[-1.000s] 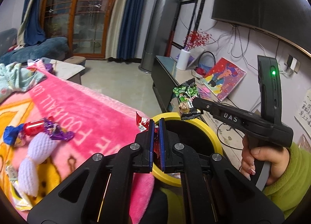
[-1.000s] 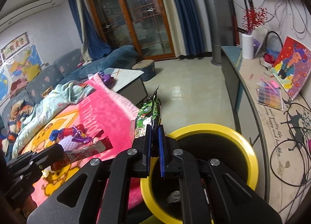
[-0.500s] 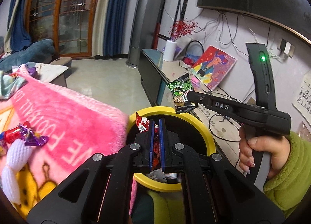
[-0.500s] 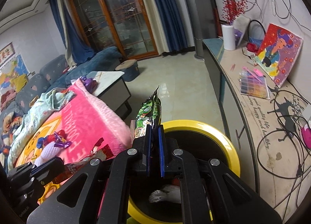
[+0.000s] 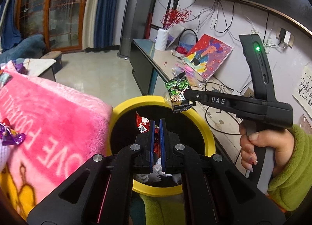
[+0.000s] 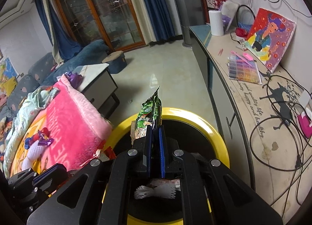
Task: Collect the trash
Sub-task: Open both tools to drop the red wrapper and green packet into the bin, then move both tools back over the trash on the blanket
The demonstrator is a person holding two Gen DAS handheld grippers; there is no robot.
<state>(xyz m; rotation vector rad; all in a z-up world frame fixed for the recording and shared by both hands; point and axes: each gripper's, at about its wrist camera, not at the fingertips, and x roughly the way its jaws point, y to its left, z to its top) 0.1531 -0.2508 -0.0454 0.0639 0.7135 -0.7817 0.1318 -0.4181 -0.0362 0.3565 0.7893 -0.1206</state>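
A yellow-rimmed black bin (image 5: pixel 124 110) (image 6: pixel 206 121) stands beside the pink blanket. My left gripper (image 5: pixel 157 125) is shut on a red wrapper (image 5: pixel 142 123) and holds it over the bin's mouth. My right gripper (image 6: pixel 155 129) is shut on a green snack packet (image 6: pixel 151 112) above the bin's rim; it also shows in the left wrist view (image 5: pixel 187 93) with the packet (image 5: pixel 177 90). White paper trash (image 6: pixel 154 190) lies inside the bin. More wrappers (image 6: pixel 40 140) and a white knitted item (image 6: pixel 34 152) lie on the blanket.
The pink blanket (image 5: pixel 48 112) covers the surface left of the bin. A long low cabinet (image 6: pixel 253 108) with cables, a painting (image 6: pixel 271 35) and a white vase (image 6: pixel 215 22) runs along the right wall. Tiled floor, a low table (image 6: pixel 97 82) and a sofa lie beyond.
Both grippers have moved forward and right with their wrappers, from the blanket's edge to over the bin's opening. Both stay shut.
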